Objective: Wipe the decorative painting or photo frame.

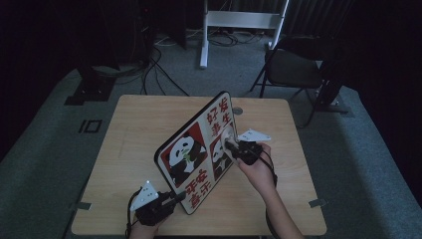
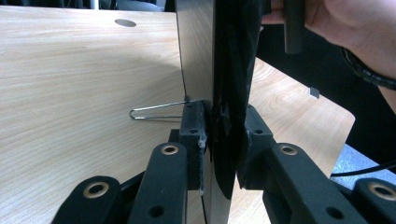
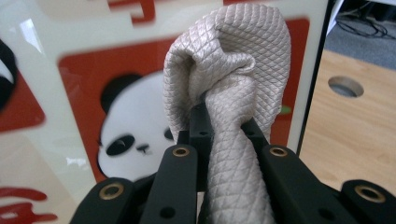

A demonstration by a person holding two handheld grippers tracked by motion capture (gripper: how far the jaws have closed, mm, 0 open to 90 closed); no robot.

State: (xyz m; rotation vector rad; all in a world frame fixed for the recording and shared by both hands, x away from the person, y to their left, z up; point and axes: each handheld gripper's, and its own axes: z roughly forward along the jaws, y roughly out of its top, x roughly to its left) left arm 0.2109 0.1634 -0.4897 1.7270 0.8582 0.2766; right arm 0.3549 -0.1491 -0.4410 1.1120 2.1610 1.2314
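Left gripper (image 1: pixel 180 197) is clamped on the panda board's (image 1: pixel 196 149) near bottom corner, keeping it tilted up off the tabletop (image 1: pixel 134 139). Right gripper (image 1: pixel 230 145) pinches a wadded cloth (image 3: pixel 229 93) straight ahead against the board's face.

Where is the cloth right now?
The cloth is bunched in the right gripper, pressed against the panda board held tilted over the table's middle.

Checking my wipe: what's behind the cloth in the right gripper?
Behind the cloth, bunched in the right gripper, is the panda board: a panda face on red. The cloth covers the picture's middle, so contact can't be seen.
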